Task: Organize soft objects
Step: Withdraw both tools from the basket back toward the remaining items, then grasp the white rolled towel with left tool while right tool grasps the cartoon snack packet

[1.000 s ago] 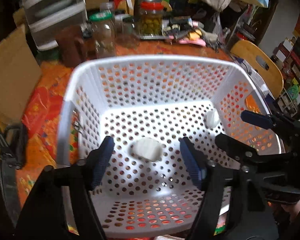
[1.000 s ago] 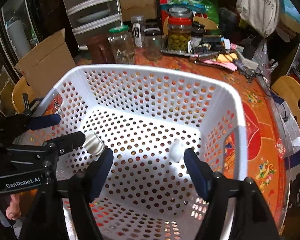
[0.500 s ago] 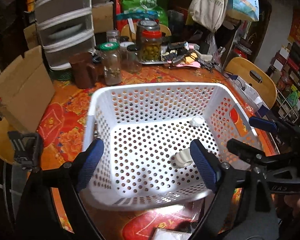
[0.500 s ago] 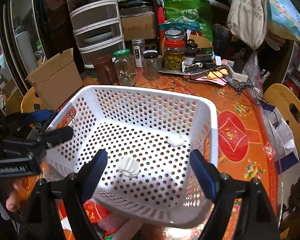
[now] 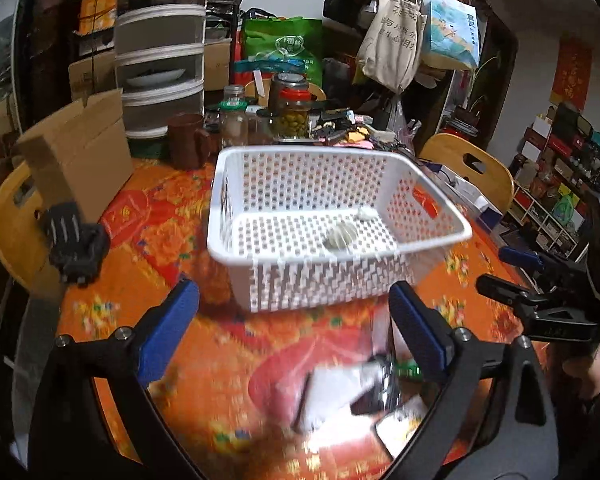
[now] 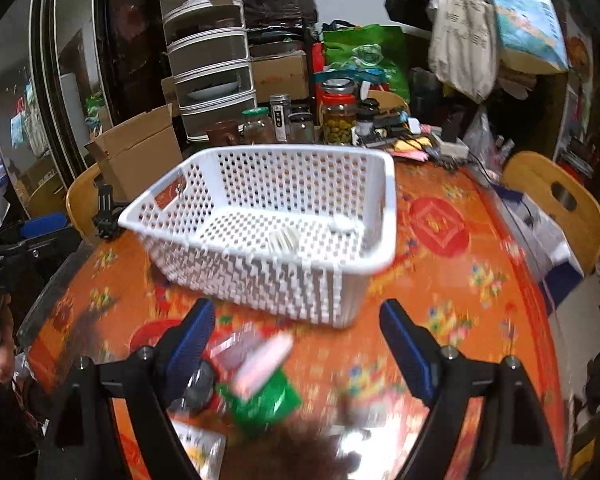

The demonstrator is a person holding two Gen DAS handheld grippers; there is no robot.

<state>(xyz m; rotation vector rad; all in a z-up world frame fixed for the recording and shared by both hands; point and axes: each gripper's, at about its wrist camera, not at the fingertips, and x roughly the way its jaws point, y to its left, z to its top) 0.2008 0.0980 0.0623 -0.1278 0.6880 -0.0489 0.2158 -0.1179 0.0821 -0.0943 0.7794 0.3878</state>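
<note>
One white perforated basket [image 5: 332, 224] stands on the orange patterned counter [image 5: 160, 240], and it holds two pale soft pieces. In the left wrist view a ribbed shell-shaped piece [image 5: 340, 237] lies on the basket floor near the front wall, at about 5 o'clock from the basket's middle. A smaller white piece [image 5: 365, 213] lies at 3 o'clock, against the right wall. The two are near each other but apart.

The left gripper [image 5: 294, 326] hangs over the counter short of the basket, its two blue pads [image 5: 168, 332] wide apart with nothing between them. At 9 o'clock one cardboard box [image 5: 80, 152] stands open beside a yellow chair back. At 12 o'clock, behind the basket, sit a brown mug [image 5: 188, 140] and several glass jars, one of them an olive jar [image 5: 295, 114] with a red lid. At 6 o'clock blurred packets [image 5: 360, 396] lie on the counter; their kind cannot be told.

In the right wrist view the right gripper [image 6: 296, 344] is also spread wide and holds nothing, over the counter near the basket's front wall. Below it, at 7 o'clock, lie one pink bar-shaped thing [image 6: 264, 364] and one green packet [image 6: 268, 400], both blurred. A second yellow chair [image 6: 556, 200] stands at 3 o'clock.
</note>
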